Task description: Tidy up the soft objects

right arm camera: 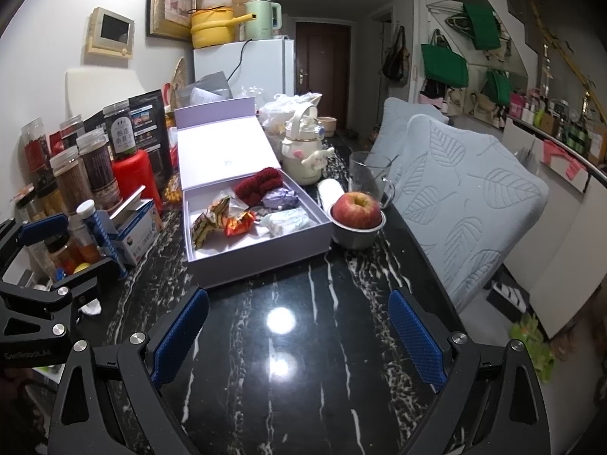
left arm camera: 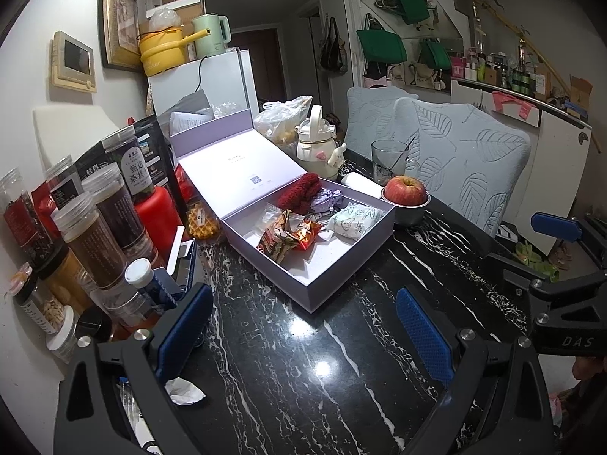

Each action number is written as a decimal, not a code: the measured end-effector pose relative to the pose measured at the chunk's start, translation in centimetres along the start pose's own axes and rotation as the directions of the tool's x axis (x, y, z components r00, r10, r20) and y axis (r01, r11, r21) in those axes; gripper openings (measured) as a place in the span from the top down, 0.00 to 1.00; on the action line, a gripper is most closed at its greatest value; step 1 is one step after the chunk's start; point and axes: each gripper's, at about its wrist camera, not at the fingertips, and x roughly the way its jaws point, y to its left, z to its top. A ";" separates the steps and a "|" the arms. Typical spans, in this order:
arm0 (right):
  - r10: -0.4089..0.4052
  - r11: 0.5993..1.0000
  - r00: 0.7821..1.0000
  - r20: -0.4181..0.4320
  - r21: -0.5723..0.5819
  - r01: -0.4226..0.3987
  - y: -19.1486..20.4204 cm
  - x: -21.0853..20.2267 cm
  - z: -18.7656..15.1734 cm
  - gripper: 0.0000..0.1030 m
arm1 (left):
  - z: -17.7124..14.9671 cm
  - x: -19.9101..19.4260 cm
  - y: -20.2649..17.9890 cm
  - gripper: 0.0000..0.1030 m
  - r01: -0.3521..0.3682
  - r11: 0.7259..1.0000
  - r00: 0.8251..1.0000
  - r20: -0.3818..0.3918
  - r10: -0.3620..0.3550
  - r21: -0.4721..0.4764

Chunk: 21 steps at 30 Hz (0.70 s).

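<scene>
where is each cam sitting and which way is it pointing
Left wrist: on the left gripper, low over the black table, facing the open box; own jaws open, right gripper at right edge.
Right wrist: on the right gripper, facing the box; jaws open, left gripper at left edge.
Shared: box, apple, table.

We see an open gift box [left arm camera: 318, 265] in the middle of the marble table [left arm camera: 341, 360], its lid [left arm camera: 235, 167] leaning back behind it. Inside, a knitted item [left arm camera: 297, 191] lies at the rear, a tissue pack [left arm camera: 354, 218] to the right and snack wrappers [left arm camera: 288, 235] to the left. An apple [left arm camera: 405, 189] sits in a bowl [left arm camera: 411, 215] just right of the box, a glass mug [left arm camera: 390, 163] behind it. Jars [left arm camera: 91, 235] crowd the left edge
</scene>
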 end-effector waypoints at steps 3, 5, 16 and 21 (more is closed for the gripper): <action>-0.001 1.000 1.000 -0.002 -0.002 0.001 0.0 0.0 0.0 0.06 | 0.0 0.0 0.0 0.04 0.007 1.000 1.000 -0.002 -0.007 -0.004; -0.001 1.000 1.000 -0.001 -0.002 0.001 0.0 0.0 0.0 0.06 | 0.0 0.0 0.0 0.04 0.007 1.000 1.000 -0.001 -0.007 -0.003; -0.002 1.000 1.000 -0.002 -0.002 0.002 0.1 0.1 0.1 0.06 | 0.0 0.2 0.0 0.04 0.016 1.000 1.000 -0.006 -0.016 -0.010; -0.004 1.000 1.000 -0.004 -0.002 0.004 0.0 0.2 0.0 0.06 | 0.0 0.4 0.1 0.04 0.016 1.000 1.000 -0.010 -0.016 -0.012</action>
